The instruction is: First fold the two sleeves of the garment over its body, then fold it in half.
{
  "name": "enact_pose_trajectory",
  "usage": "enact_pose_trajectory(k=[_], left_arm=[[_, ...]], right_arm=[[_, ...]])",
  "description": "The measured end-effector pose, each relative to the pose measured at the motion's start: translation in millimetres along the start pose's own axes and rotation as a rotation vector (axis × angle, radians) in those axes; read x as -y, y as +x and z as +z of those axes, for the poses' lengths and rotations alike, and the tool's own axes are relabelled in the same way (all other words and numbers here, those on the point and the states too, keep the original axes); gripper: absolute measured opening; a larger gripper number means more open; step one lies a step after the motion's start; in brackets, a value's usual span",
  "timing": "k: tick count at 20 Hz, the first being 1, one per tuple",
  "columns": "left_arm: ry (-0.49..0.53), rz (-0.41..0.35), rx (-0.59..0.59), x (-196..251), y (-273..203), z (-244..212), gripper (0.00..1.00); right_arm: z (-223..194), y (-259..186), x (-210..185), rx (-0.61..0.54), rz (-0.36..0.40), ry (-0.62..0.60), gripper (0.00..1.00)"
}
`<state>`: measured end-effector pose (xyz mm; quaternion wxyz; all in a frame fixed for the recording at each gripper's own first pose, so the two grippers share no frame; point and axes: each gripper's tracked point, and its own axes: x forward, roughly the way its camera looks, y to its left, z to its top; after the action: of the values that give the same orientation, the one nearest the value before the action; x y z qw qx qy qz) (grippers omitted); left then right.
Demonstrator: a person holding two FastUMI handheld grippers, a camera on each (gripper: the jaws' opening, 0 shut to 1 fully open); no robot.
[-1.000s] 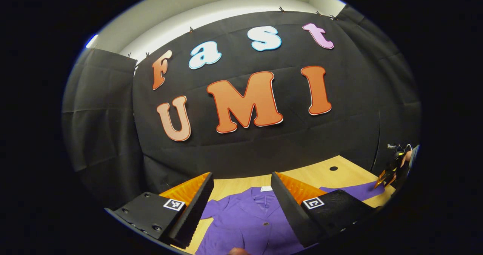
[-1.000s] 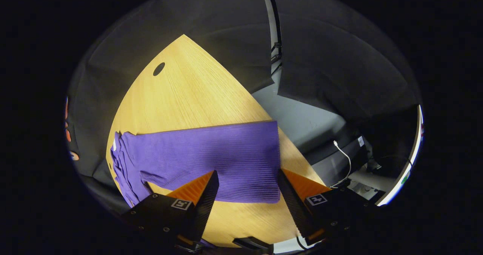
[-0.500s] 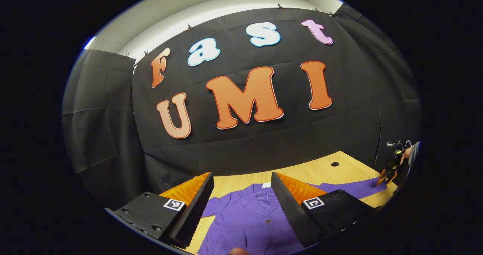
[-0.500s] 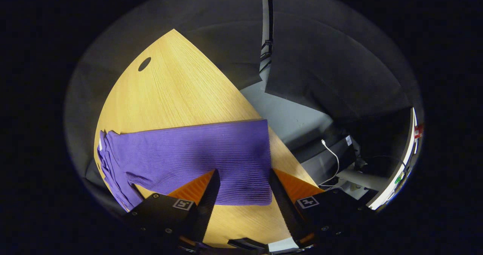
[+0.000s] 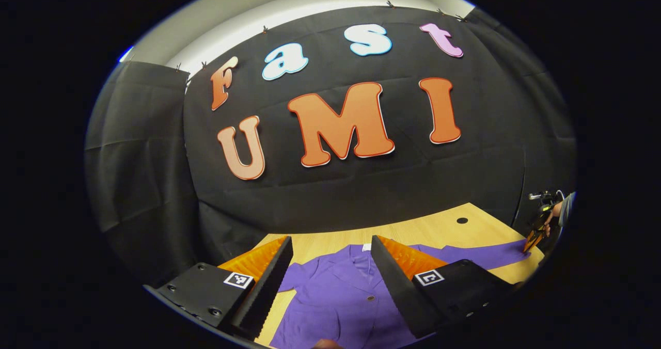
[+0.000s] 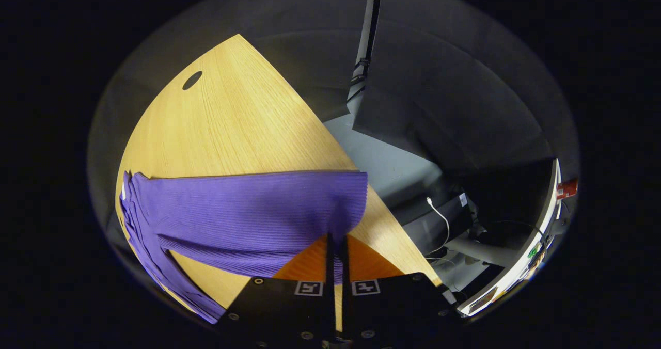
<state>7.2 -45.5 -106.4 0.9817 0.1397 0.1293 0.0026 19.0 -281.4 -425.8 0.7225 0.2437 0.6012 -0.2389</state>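
Purple garment [image 5: 335,297] lies flat on the wooden table [image 6: 242,127], collar toward the booth wall. Its sleeve [image 6: 248,209] stretches toward 3 o'clock, cuff pinched between the right gripper [image 6: 335,243], jaws clenched on the fabric. Left gripper [image 5: 330,266] hovers above the garment body, jaws spread wide, holding nothing.
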Motion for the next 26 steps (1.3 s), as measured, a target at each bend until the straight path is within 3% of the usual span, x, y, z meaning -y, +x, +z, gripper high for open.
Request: enact_pose_trajectory(k=[3, 14, 26], left_arm=[[0.001, -0.003, 0.005, -13.0, 4.7, 2.5, 0.97], [-0.033, -0.064, 0.046, -46.4, 28.6, 10.4, 0.97], [-0.078, -0.071, 0.026, -127.4, 52.6, -17.4, 0.98]], right_arm=[[-2.8, -14.7, -22.9, 0.015, 0.072, 0.017, 0.03], [-2.5, -121.7, -104.5, 0.189, 0.175, -0.079, 0.03], [-35.9, -213.1, -236.2, 0.288, 0.282, -0.263, 0.03]])
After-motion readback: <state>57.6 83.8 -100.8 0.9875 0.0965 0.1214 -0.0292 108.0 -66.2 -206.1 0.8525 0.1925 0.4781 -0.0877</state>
